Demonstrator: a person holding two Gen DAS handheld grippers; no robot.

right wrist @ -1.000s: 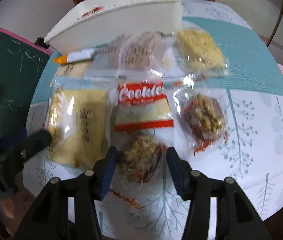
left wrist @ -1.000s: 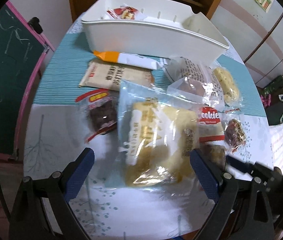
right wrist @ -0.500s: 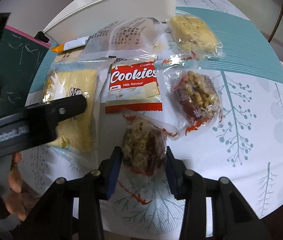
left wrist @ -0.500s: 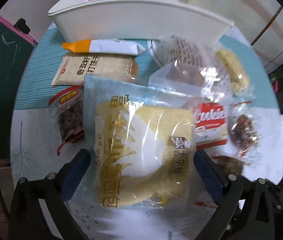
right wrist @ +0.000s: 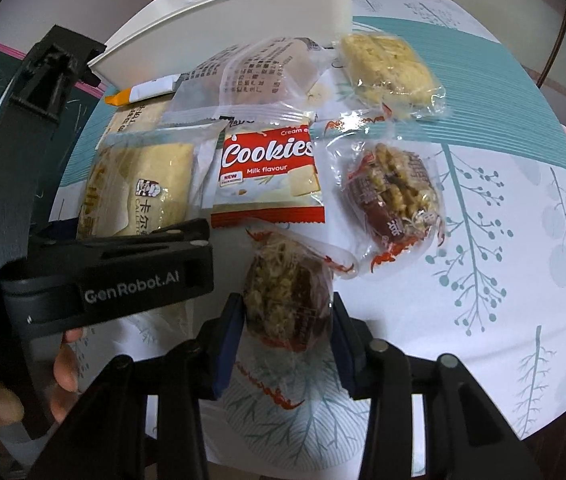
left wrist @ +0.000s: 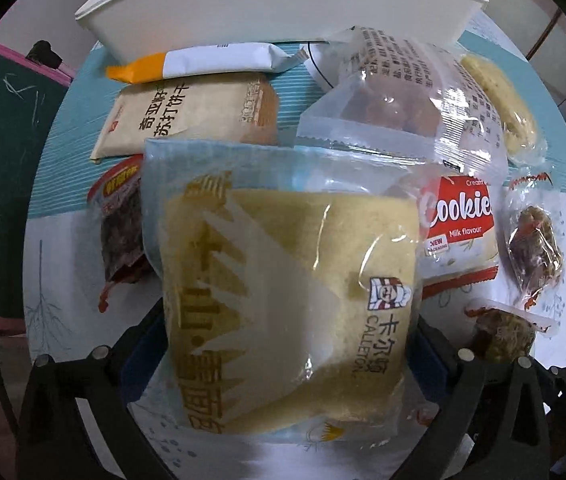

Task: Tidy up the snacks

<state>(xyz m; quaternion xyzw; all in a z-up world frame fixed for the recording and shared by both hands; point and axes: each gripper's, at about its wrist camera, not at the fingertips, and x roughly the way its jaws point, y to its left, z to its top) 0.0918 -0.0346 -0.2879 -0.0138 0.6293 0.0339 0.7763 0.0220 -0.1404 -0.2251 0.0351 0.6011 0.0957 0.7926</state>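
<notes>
My left gripper [left wrist: 283,344] stands wide around a large yellow cake packet [left wrist: 283,264]; its blue pads sit at the packet's two sides, and contact is hard to judge. It shows in the right wrist view as a black body [right wrist: 115,272] beside the same packet [right wrist: 143,192]. My right gripper [right wrist: 285,324] is shut on a brown nut-cake packet [right wrist: 287,300], which also shows in the left wrist view [left wrist: 503,336]. The white bin [left wrist: 283,4] stands at the back of the table.
Between the grippers and the bin [right wrist: 223,36] lie a red Cookies pack [right wrist: 269,176], another nut-cake packet [right wrist: 395,192], a pale crumbly bar [right wrist: 387,68], a clear printed bag [left wrist: 395,96], a tan cracker pack [left wrist: 187,116], an orange-white bar [left wrist: 211,64] and a dark snack [left wrist: 121,228].
My left gripper has moved forward so the yellow packet now fills the space between its fingers. My right gripper has closed on the brown nut-cake packet.
</notes>
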